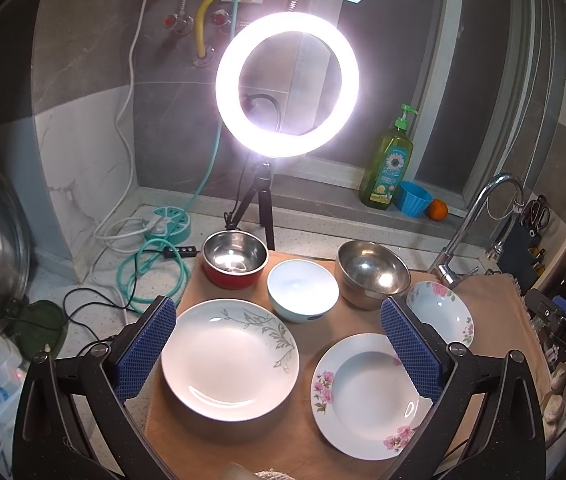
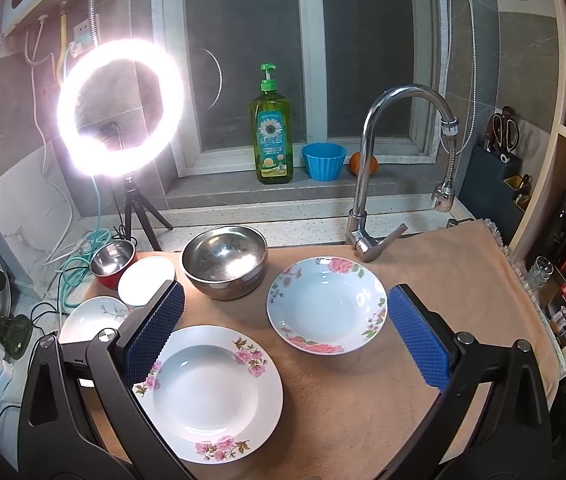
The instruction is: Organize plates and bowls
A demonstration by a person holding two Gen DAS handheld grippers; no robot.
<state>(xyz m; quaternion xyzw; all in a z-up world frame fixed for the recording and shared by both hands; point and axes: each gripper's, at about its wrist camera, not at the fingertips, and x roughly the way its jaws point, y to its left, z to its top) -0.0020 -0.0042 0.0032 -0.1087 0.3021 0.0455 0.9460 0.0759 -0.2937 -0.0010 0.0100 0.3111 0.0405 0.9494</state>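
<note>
Right wrist: faucet (image 2: 367,184) stands just behind flowered bowl (image 2: 325,304).

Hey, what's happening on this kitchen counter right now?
A person holds two grippers above a cloth with dishes to be organized. The left gripper and right gripper are both open and hold nothing. Three plates sit in front: a leaf-pattern plate, a pink-flower plate and a rose-rimmed plate. Behind are a red-sided bowl, a white bowl and a steel bowl. Nothing is stacked yet.
</note>
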